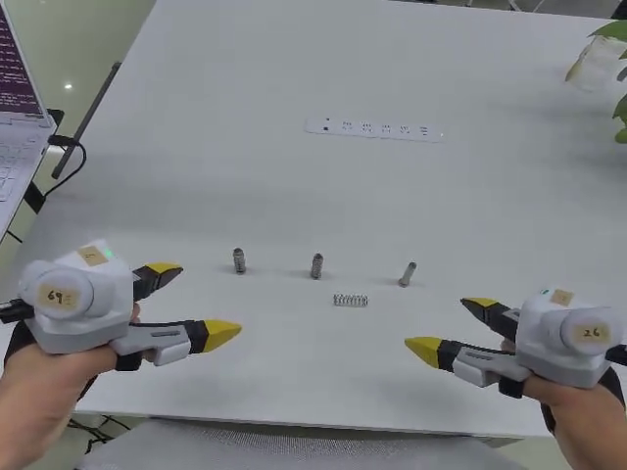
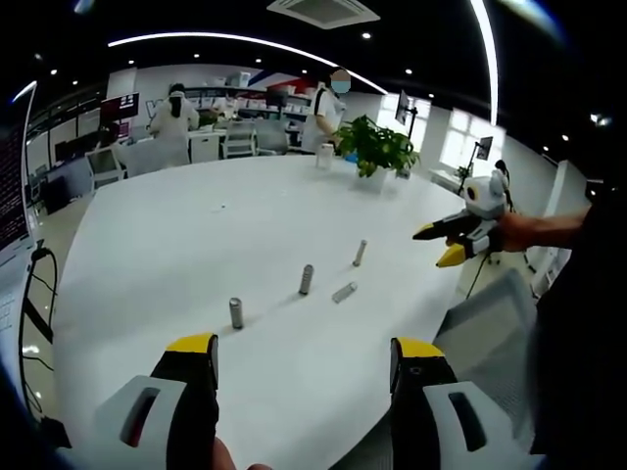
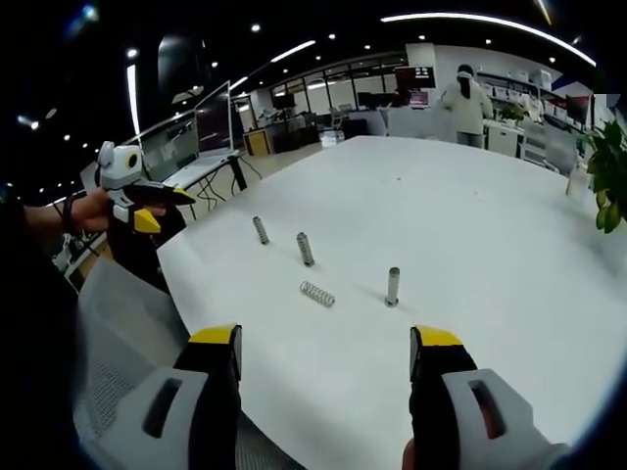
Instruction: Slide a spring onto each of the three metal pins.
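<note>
While left gripper (image 1: 206,299) and right gripper (image 1: 438,324) spread fingers, spring (image 1: 350,300) lies between; untouched

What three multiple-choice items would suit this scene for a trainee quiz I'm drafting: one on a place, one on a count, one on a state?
1. Where does the loose spring lie?
A. On the table, between the middle and right pins, nearer the person
B. On the floor
C. Slid onto the right pin

2. How many pins stand on the table?
A. Two
B. Three
C. Five

3. What state is the right hand-held gripper in?
A. Shut on a spring
B. Open and empty
C. Shut on a pin

Answers:
1 A, as the head view shows it lying flat just in front of that gap.
2 B, as three stand in a row.
3 B, as its jaws stand apart with nothing between them.
</note>
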